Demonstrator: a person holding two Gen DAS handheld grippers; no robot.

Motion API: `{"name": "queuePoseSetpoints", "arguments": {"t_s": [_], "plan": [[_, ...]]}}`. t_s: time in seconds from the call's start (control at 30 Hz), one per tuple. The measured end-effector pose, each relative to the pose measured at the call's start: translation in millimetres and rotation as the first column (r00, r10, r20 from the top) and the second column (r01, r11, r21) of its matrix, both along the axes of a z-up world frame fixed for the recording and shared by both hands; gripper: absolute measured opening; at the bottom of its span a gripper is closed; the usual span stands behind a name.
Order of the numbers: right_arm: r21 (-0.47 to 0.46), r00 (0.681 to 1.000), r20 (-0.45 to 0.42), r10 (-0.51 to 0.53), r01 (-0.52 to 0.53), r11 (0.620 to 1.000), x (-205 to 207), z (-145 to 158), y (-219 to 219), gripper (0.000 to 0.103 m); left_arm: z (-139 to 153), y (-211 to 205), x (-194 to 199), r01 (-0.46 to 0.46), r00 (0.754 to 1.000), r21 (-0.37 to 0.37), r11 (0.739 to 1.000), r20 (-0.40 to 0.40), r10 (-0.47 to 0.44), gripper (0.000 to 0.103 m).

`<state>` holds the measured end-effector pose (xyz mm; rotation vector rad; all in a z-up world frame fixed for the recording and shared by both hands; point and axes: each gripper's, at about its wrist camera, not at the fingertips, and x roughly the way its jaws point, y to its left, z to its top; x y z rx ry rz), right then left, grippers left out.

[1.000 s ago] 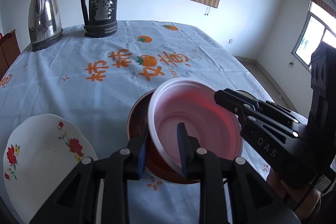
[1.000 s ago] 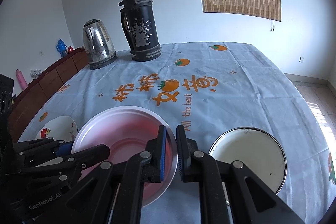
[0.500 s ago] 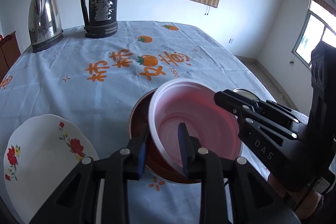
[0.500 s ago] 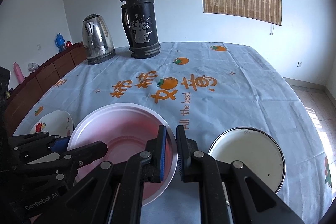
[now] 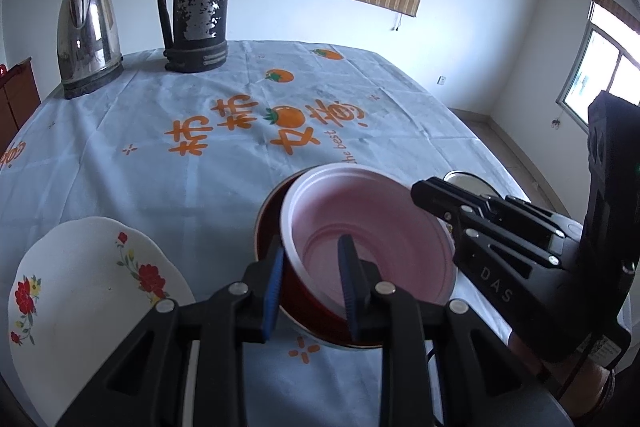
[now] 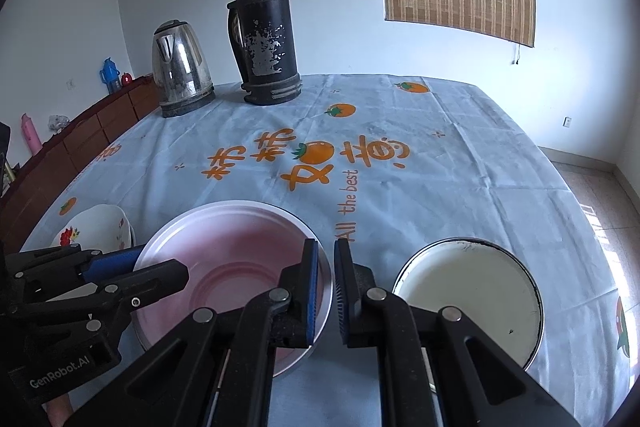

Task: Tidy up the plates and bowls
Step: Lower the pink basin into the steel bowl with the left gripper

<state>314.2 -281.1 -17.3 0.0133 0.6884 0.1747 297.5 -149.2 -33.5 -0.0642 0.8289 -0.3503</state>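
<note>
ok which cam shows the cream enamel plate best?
Right wrist view: the cream enamel plate lies almost whole on the tablecloth, right of the right claw. Left wrist view shows only a sliver of its rim behind that claw.

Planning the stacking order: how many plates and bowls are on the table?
4. Pink bowl nested in a red bowl at the near centre, floral plate on the left, white enamel plate on the right. More may sit out of view.

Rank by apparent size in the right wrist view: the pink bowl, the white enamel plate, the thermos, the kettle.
1. Pink bowl and white enamel plate: look about alike, both nearest the camera, so unsure.
2. Thermos.
3. Kettle.
</note>
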Motion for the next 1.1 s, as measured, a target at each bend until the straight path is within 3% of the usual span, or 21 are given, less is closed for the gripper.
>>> {"name": "queuePoseSetpoints", "arguments": {"t_s": [0.17, 0.43, 1.0, 1.1], "plan": [[-0.002, 1.000, -0.004, -0.001, 0.001, 1.000, -0.1, -1.7, -0.1, 0.009, -0.3, -0.6, -0.4, -0.001, 1.000, 0.007, 1.000, 0.004, 0.001, 0.024], [0.004, 1.000, -0.009, 0.000, 0.000, 1.000, -0.1, -3.5, -1.8, 0.009, 4.0, -10.6, -6.7, 0.001, 0.997, 0.098, 0.995, 0.075, -0.009, 0.024], [0.011, 1.000, 0.005, 0.004, -0.004, 1.000, -3.2, -2.2, -2.3, 0.009, -0.9, -12.9, -6.3, -0.006, 0.996, 0.140, 0.990, 0.087, -0.007, 0.024], [0.011, 1.000, 0.007, 0.003, -0.003, 1.000, -3.7, -2.1, -2.8, 0.009, -0.3, -14.7, -8.2, -0.021, 0.994, 0.178, 0.984, 0.112, 0.001, 0.024]]}}
